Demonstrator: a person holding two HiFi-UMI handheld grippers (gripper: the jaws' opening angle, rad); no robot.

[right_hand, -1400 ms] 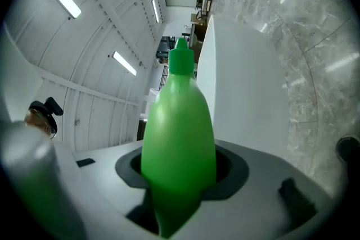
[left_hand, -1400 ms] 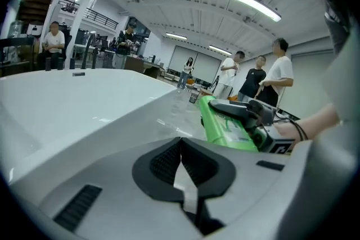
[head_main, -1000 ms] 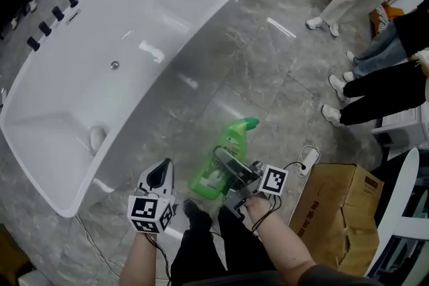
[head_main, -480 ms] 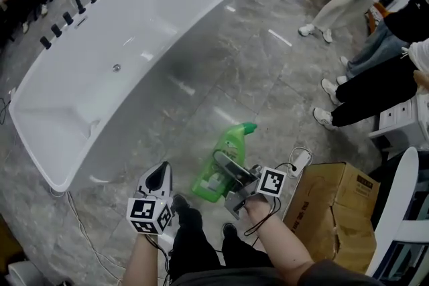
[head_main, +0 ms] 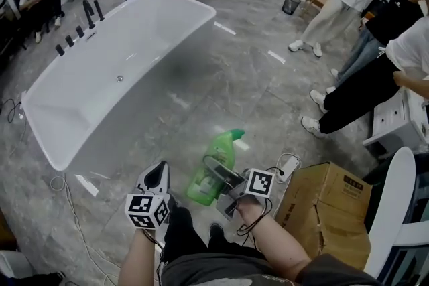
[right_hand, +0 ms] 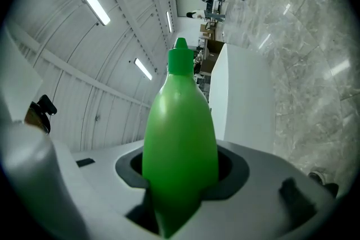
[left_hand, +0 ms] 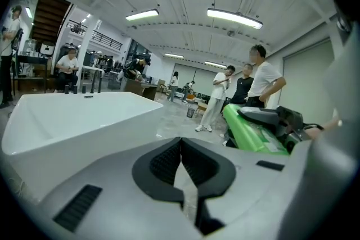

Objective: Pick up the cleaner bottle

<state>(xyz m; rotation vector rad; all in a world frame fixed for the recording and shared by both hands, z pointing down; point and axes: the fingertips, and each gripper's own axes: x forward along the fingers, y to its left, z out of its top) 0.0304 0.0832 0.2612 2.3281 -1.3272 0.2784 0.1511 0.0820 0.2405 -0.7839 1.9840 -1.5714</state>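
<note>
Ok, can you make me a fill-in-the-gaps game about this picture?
The right hand-held gripper is shut on a ___ cleaner bottle.
The left hand-held gripper holds ___.
The bathtub on the floor is ___.
Missing words: green; nothing; white.

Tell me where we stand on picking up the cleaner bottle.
Done: the right gripper is shut on the green cleaner bottle, which hangs clear of the floor near the bathtub. In hand: holding it level. The left gripper is shut and empty. Left: nothing of the pickup, as far as shown.
</note>
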